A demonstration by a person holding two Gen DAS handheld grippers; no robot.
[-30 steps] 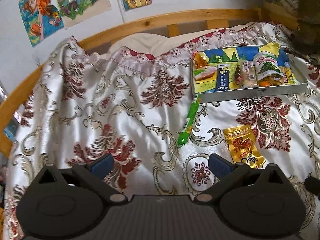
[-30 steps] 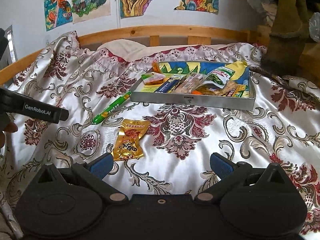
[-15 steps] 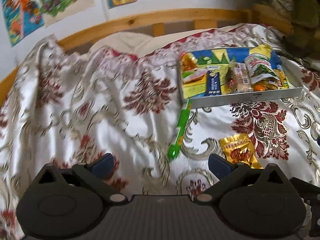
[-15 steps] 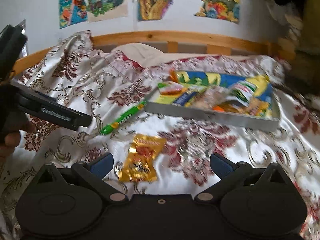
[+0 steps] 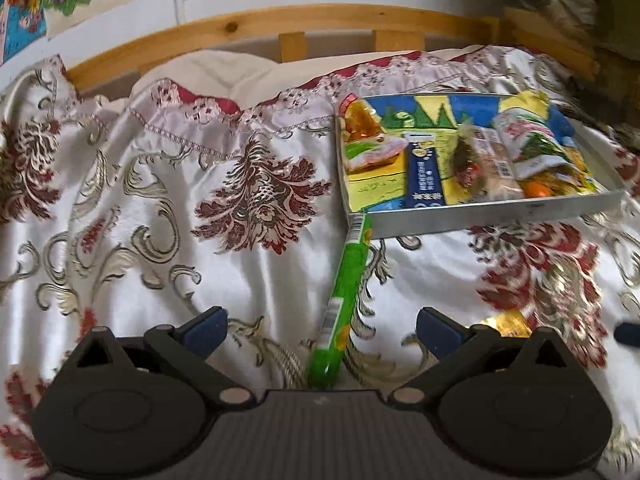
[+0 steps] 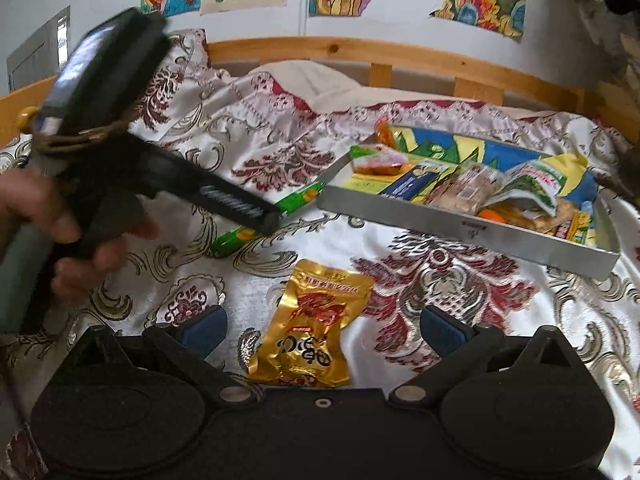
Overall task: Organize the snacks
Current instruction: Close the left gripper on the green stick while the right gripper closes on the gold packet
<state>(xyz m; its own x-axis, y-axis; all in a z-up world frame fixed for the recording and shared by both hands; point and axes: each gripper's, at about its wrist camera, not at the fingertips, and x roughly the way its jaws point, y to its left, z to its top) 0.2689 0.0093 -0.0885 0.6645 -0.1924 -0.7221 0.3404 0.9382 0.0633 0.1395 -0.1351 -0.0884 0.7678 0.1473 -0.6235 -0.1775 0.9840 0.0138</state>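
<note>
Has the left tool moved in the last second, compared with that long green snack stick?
Yes. The left tool has come forward and rightward: the green stick, lying unmoved against the tray, now runs between its open fingers.

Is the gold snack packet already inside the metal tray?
No, the gold packet lies on the bedspread between the right gripper's open jaws, apart from the tray.

Both hand-held grippers wide open

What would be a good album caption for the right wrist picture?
Open right gripper poised over a gold snack packet on the bedspread, snack tray beyond.
</note>
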